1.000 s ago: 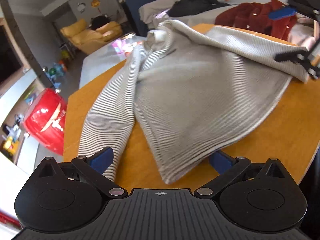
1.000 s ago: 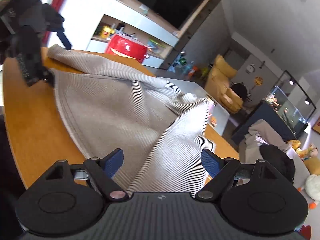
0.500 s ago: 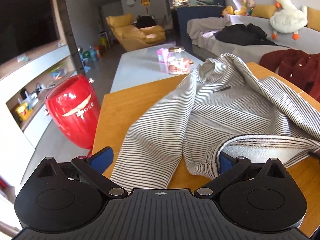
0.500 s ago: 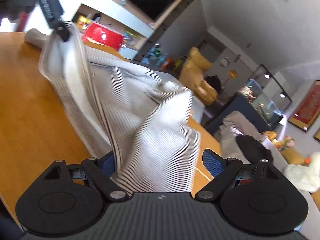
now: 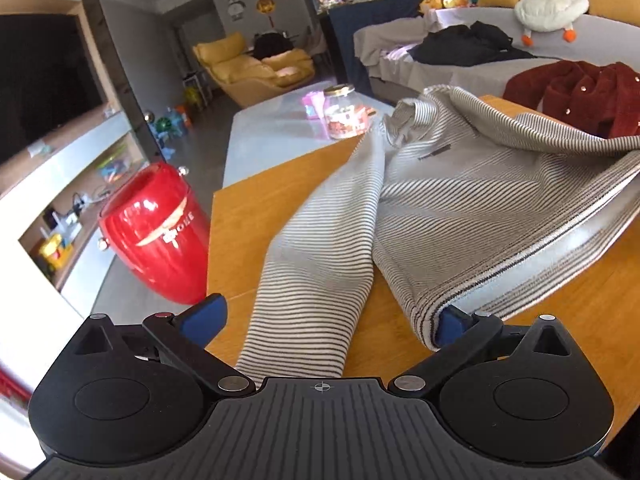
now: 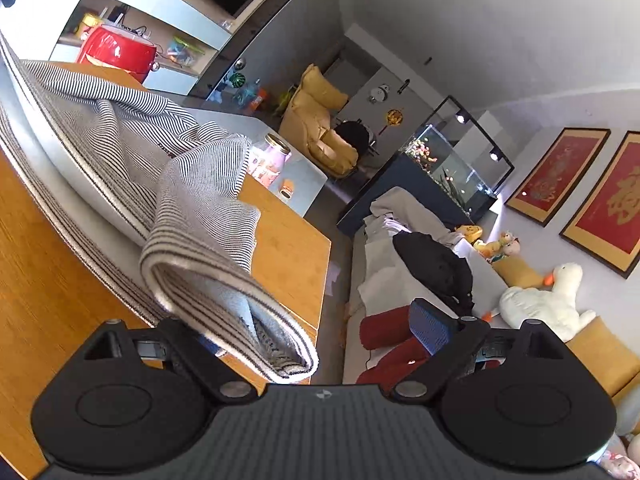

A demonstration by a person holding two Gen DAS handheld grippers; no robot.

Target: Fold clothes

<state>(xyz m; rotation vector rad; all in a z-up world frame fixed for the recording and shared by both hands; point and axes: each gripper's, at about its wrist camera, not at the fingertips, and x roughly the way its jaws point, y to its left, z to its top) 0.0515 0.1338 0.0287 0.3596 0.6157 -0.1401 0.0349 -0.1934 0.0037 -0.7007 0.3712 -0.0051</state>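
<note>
**Watching the hem and the cuff for a slip**

Lying spread on the wooden table (image 5: 248, 216), my striped sweater (image 5: 460, 200) has its collar toward the far edge, one sleeve (image 5: 316, 264) running straight back toward my left gripper (image 5: 328, 320), and the hem corner bunched just beside that gripper's right fingertip. Both left fingers stand wide apart, the sleeve's cuff lying between them, nothing pinched.

My right gripper (image 6: 312, 332) is spread too. The other sleeve's cuff (image 6: 224, 292) curls over its left finger, draped rather than clamped, as far as I can tell; that finger's pad is hidden under the cloth.

My worry is that the draped cuff slides off if I tilt or swing the right gripper, since only its weight seems to hold it. On the left, closing here could catch the sleeve and hem together and drag a crooked crease. The knit looks soft and limp, so any lifted edge will probably sag and twist.
</note>
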